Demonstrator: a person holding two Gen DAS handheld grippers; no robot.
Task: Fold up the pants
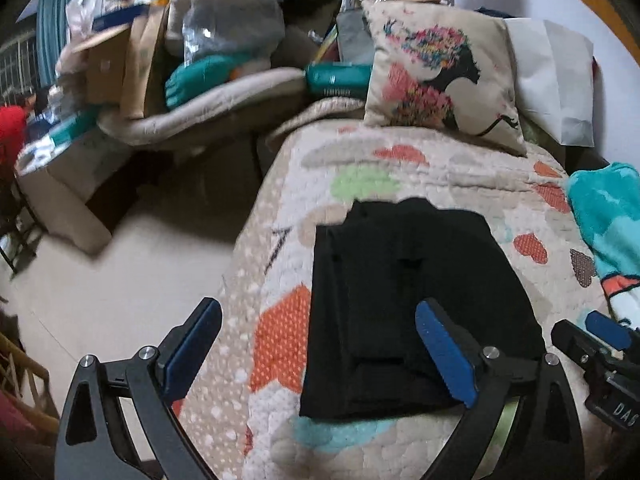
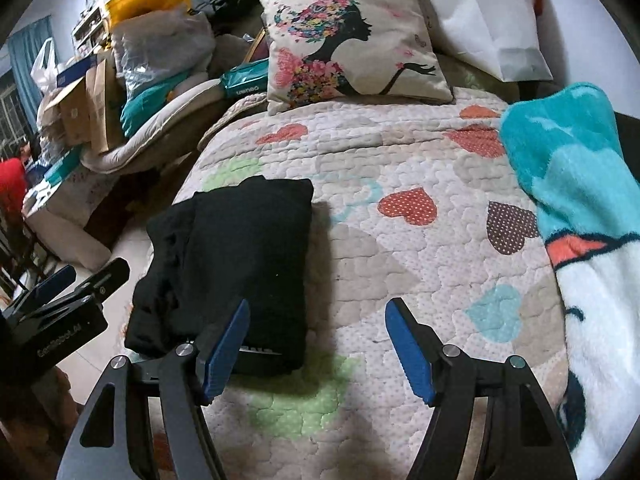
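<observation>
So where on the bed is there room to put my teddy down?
The quilt is bare between the black pants and the teal blanket, up to the pillow. Also bare: the green patch near the right gripper. Beyond the bed's left edge, boxes and bags crowd everything.

Black pants (image 1: pixel 412 304) lie folded into a compact rectangle on the heart-patterned quilt (image 1: pixel 360 168), centre frame. Left gripper (image 1: pixel 320 344) is at 6 o'clock, jaws spread wide and holding nothing; its right blue pad (image 1: pixel 444 352) overlaps the pants' lower right portion, and its left pad sits off the quilt edge, over the floor (image 1: pixel 120 280). Right gripper (image 1: pixel 600 344) is partly visible at 4 o'clock, beside the pants; its jaw state is indeterminate. Printed cushion (image 1: pixel 440 72) stands at 1 o'clock. Teal blanket (image 1: pixel 608 216) at 3 o'clock. Cluttered boxes (image 1: pixel 108 68) at 10 o'clock.
</observation>
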